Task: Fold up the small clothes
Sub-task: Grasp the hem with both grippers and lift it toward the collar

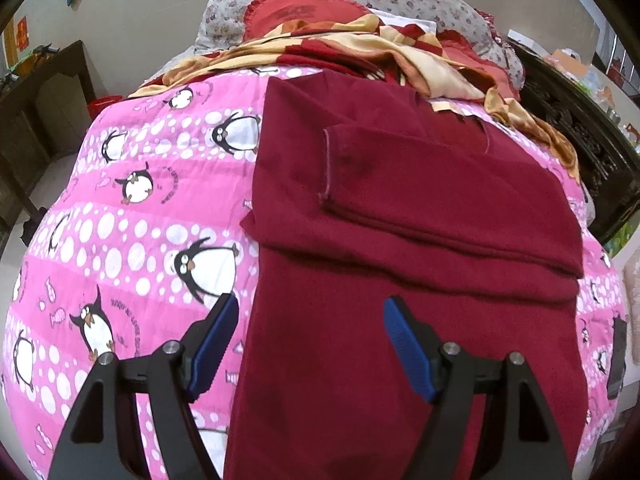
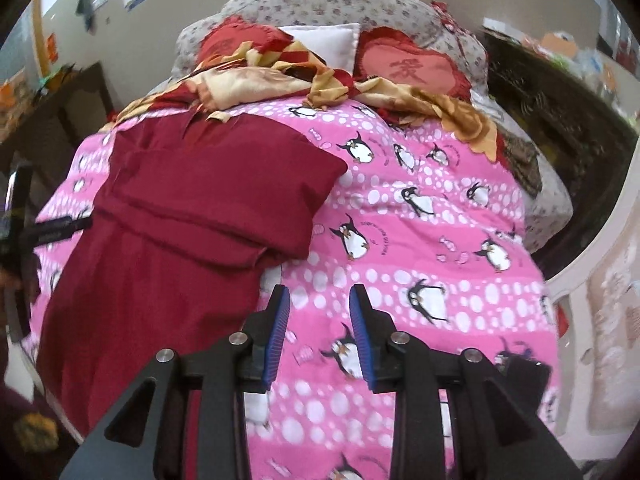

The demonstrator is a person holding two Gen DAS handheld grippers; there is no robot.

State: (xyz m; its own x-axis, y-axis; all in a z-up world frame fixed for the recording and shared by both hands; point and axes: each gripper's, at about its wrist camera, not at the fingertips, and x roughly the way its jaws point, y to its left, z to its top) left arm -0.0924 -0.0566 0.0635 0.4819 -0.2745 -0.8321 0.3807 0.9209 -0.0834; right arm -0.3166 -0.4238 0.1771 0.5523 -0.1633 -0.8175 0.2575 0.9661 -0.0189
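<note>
A dark red garment (image 1: 400, 280) lies flat on a pink penguin-print quilt (image 1: 120, 220), with one sleeve (image 1: 440, 200) folded across its chest. My left gripper (image 1: 310, 312) is open and empty, hovering over the garment's lower left edge. In the right wrist view the same garment (image 2: 180, 220) lies at the left. My right gripper (image 2: 319, 300) is open and empty above the quilt (image 2: 420, 220), just right of the garment's side edge. The left gripper (image 2: 48, 228) shows dimly at that view's left edge.
A crumpled red and cream blanket (image 1: 360, 48) and red heart-shaped cushions (image 2: 412, 64) lie at the head of the bed with floral pillows (image 2: 320, 4). Dark wooden furniture (image 1: 580, 140) stands at the right. A dark phone-like object (image 1: 616, 356) lies near the quilt's right edge.
</note>
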